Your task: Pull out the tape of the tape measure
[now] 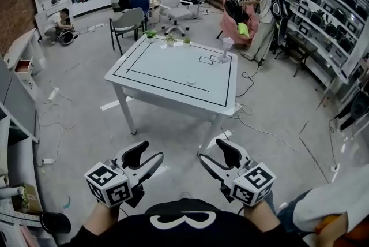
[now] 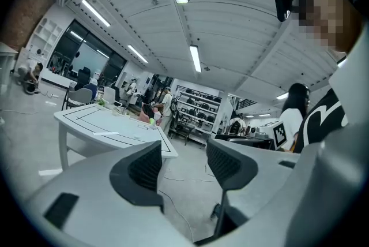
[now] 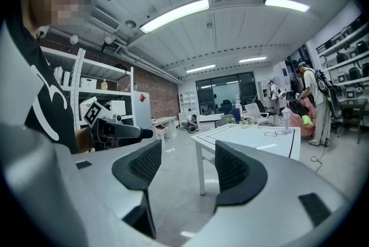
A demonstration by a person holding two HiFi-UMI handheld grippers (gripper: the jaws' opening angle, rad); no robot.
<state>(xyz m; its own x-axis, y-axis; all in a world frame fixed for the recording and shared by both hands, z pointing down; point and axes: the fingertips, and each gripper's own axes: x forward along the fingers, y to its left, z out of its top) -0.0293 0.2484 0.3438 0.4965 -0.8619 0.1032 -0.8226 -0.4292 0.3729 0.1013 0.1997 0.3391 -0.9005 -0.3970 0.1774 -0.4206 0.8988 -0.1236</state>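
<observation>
"Well, where is the tape measure?"

"That is hard to say. A small pale thing (image 1: 191, 81) lies near the middle of the white table (image 1: 161, 64), well apart from both tools. It is too small to name. The person's arms are cut off at the bottom edge."

"How many of each?"

"There is one table, with three small green plants (image 1: 170, 39) along its far edge and one white stemmed thing (image 1: 225, 47). There are two grippers."

"And the jaws?"

"The left gripper (image 1: 153, 151) is spread wide, with nothing between its pads. The right gripper (image 1: 210, 149) is likewise wide, empty, and touching nothing."
</observation>
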